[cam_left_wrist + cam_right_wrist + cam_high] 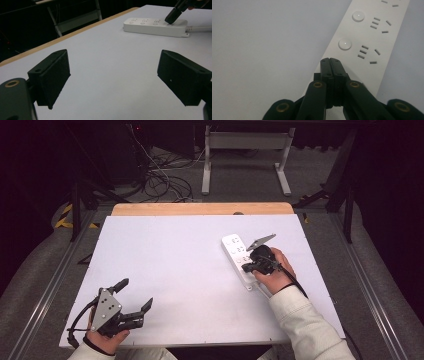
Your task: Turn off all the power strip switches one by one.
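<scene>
A white power strip [237,255] with several sockets and round buttons lies on the right half of the white table [175,270]. My right gripper [248,266] is shut, nothing between its jaws, and its tips hover right over the strip's near end. In the right gripper view the shut jaws [330,60] point at the strip [367,37], just short of a round button [345,44]. My left gripper [136,294] rests at the table's near left corner, open and empty. In the left gripper view its pads [53,75] stand wide apart, with the power strip [155,26] far off.
A wooden edge [200,209] runs along the table's far side. Beyond it stand a white metal frame [245,155] and loose cables [160,175] on the floor. A white cord [200,28] leaves the strip's near end.
</scene>
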The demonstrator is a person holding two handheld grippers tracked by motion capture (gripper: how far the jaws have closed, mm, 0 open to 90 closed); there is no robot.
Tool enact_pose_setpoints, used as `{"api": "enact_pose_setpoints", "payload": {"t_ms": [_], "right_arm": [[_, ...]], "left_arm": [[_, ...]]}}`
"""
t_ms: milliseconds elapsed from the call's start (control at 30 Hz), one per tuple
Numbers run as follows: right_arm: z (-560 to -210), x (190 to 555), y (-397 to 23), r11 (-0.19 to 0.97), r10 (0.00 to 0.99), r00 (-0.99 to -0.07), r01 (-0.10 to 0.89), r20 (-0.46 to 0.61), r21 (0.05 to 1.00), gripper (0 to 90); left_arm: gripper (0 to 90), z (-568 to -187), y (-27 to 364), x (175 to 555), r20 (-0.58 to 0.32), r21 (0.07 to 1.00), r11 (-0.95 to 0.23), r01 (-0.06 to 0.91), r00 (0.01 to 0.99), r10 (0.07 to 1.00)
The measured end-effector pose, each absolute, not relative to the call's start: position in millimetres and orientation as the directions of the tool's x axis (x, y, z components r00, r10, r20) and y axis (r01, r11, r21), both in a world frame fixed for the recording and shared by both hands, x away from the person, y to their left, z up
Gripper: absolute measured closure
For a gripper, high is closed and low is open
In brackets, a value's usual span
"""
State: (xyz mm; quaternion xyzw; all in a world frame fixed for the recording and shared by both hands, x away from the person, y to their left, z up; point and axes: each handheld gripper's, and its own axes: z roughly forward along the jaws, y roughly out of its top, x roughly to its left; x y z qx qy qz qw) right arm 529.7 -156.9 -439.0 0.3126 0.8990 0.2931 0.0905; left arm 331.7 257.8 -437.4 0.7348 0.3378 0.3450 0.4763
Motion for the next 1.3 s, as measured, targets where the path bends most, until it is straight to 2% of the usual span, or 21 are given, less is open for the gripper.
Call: {"api": "enact_pose_setpoints", "payload": {"t_ms": [1300], "right_arm": [[-439.8, 527.1, -146.6, 0.647, 0.643, -0.766, 0.53, -0.018, 0.547, 90.0]], "left_arm": [[11.8, -437.1, 257.8, 330.4, 0.191, 0.932, -0.323, 0.163, 0.536, 0.822]]}}
